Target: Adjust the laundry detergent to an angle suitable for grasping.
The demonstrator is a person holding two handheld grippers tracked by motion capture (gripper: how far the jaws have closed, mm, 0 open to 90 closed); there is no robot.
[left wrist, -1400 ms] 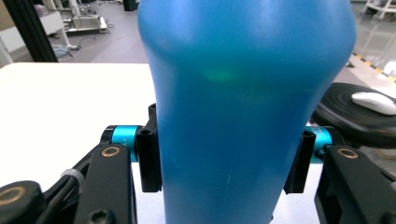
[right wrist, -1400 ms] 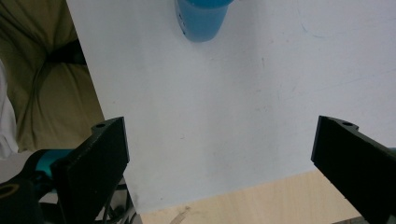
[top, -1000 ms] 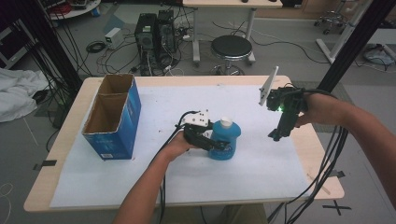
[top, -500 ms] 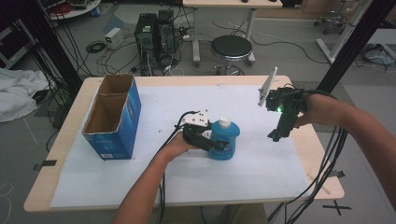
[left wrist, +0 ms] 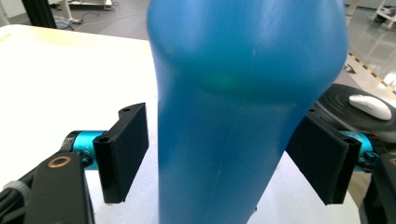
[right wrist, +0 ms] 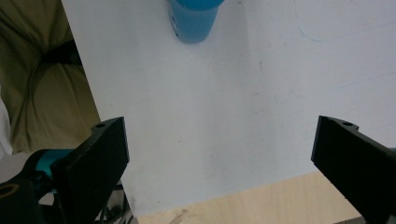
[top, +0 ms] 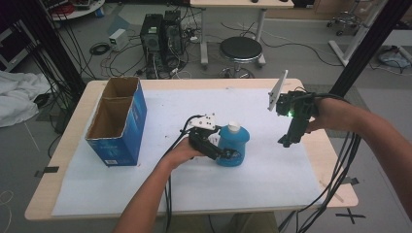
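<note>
L tool (top: 224, 153) jaws just opened, spread w/ blue bottle (top: 233, 145) upright btwn pads, not pinched, on bench (top: 145, 194). R tool (top: 287, 141) spread, empty, well apart. Back L tool straight out, don't tip bottle.

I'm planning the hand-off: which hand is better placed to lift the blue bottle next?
Left, probably. The left gripper has just been opening, its fingers flanking the blue plastic bottle with white cap, pads just clear. The right gripper hangs open above the white table sheet, well away from the bottle.
</note>
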